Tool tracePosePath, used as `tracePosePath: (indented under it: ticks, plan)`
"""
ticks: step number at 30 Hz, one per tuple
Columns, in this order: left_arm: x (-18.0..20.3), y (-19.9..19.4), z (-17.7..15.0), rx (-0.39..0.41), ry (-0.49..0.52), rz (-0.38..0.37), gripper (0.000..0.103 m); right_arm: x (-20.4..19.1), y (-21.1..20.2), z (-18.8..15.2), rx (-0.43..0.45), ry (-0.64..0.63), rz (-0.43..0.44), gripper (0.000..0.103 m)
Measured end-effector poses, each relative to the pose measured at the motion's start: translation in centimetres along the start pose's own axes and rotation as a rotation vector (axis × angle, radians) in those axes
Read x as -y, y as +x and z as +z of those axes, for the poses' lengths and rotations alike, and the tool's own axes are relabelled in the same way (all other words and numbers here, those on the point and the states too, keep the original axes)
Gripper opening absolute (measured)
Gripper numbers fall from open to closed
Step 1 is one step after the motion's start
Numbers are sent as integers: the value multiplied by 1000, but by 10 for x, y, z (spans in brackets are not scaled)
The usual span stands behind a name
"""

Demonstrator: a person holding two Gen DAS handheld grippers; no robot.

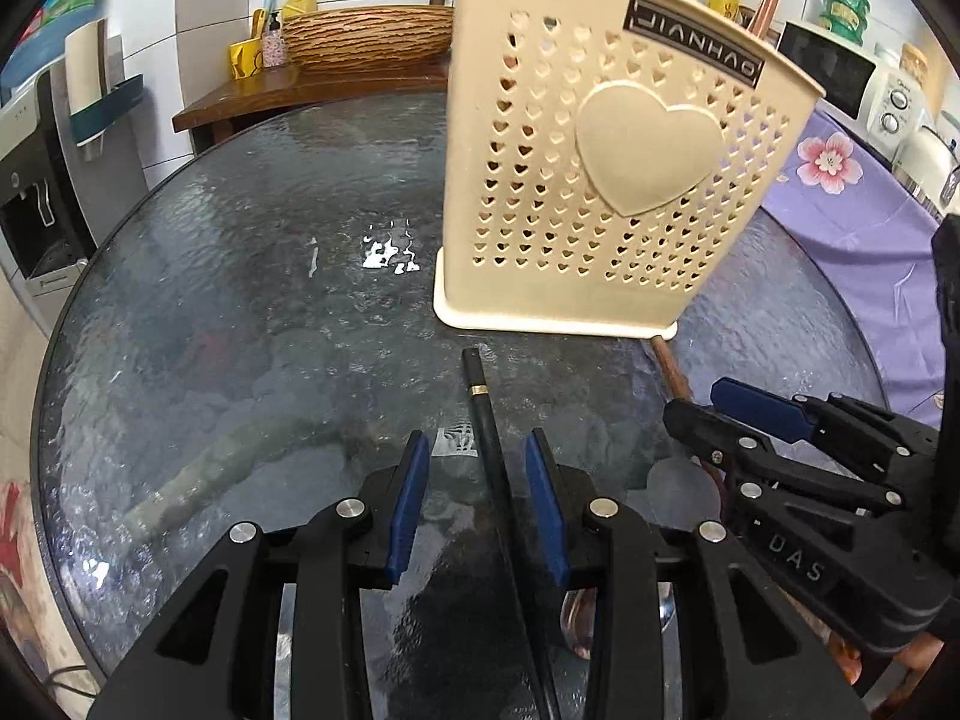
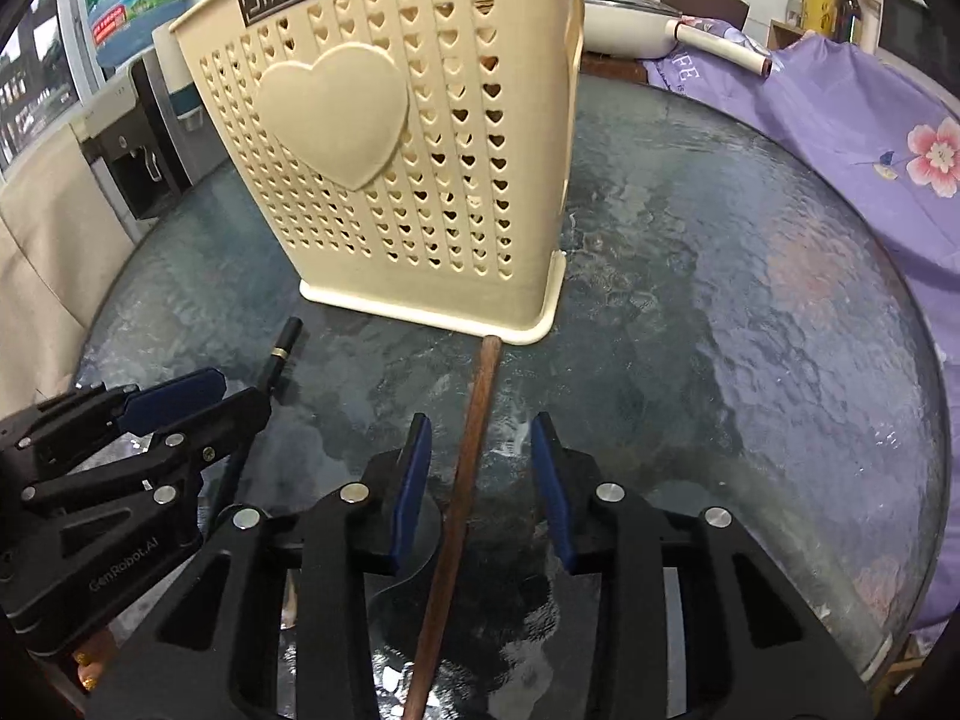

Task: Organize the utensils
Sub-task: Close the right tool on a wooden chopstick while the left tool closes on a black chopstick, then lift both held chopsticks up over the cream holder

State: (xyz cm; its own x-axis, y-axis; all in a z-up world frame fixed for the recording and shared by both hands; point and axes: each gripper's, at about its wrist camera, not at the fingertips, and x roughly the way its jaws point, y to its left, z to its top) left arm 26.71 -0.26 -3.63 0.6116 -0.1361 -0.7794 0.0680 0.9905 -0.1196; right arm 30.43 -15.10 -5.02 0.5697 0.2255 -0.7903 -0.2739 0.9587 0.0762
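Fingers stand apart on both tools, each pair straddling a handle without pressing on it. Left gripper [image 1: 477, 498] has the black handle [image 1: 487, 438] running up between its blue pads [image 1: 410, 504], a clear gap showing on either side. Right gripper [image 2: 480, 480] brackets the brown wooden handle [image 2: 465, 468] the same way, the stick sitting a touch nearer the left pad. Both utensils lie flat on the glass table [image 1: 240, 312], their far ends just short of the cream holder [image 1: 600, 180], the wooden tip almost touching its base. My read: this is the pinch before the lift. To do it well, centre each handle between the pads, close squarely, and grip firmly enough that a thin round stick cannot roll out. Then lift well clear, because that holder's rim stands tall.
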Motion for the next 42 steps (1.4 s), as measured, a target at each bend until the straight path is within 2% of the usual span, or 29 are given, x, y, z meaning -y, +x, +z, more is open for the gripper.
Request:
tracePosePath:
  ticks: [3,7,16,18,26,30,42]
  plan:
    - [2,3,2,0,16,22,29,1,1,1,-3,-12,-8,28]
    - [4,6,4,-2,37,45,21,2,3,4,-5,-22,-17,25]
    - [11,13,10,-24,97,89,21,-6,9,10,-15,-68,-42,23]
    - [10,13,10,-27,97,85,21,-8,10,12,-20,-79,-42,20]
    - [0,12,11,-34,100,69,16,-8,8,10,-32,-106,-28,18]
    - [-1,12,11,-31,102,79,16,-12,9,11,-35,-117,-31,12]
    - [-1,15,13,-30,104,78,8,-17,10,12,-40,-142,-5,8]
